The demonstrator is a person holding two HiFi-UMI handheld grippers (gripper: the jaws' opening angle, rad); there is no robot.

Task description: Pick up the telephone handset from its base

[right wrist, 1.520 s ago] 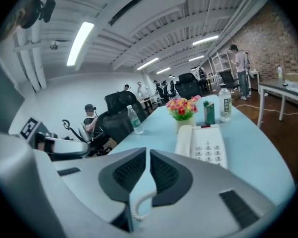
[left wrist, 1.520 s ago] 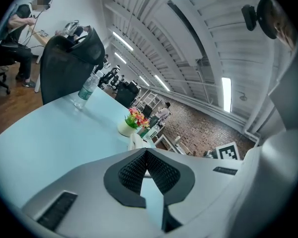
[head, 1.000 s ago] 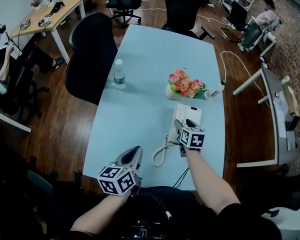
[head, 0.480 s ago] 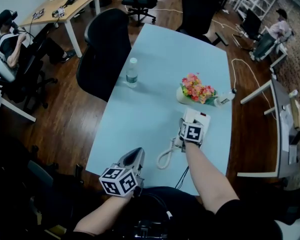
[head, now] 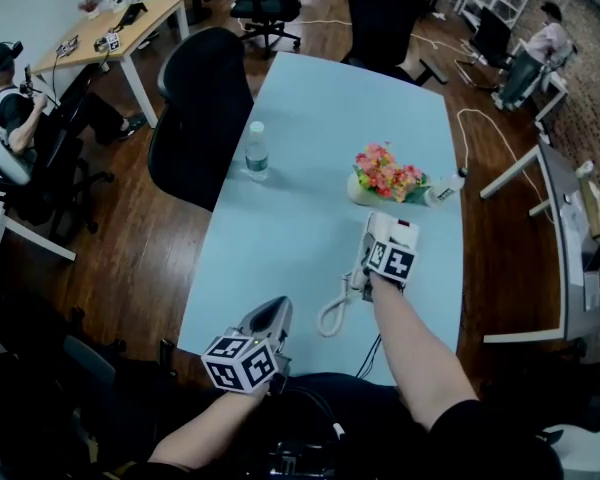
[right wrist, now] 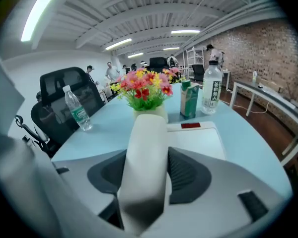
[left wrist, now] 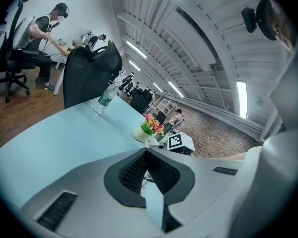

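The white telephone handset lies on its white base on the light blue table. My right gripper straddles the handset's middle. Its jaws are closing, and both black pads sit against the handset's sides. In the head view the right gripper covers most of the handset, with the base showing beyond it. A coiled cord trails from the phone toward me. My left gripper hovers at the table's near edge, shut with nothing in it; in its own view the left gripper's pads meet.
A pot of flowers stands just behind the phone, with a green carton and a water bottle to its right. Another water bottle stands at the table's left edge, beside a black office chair.
My right gripper has slid forward and lower along the phone, settling over the handset. The left gripper has stayed near the table's front edge.
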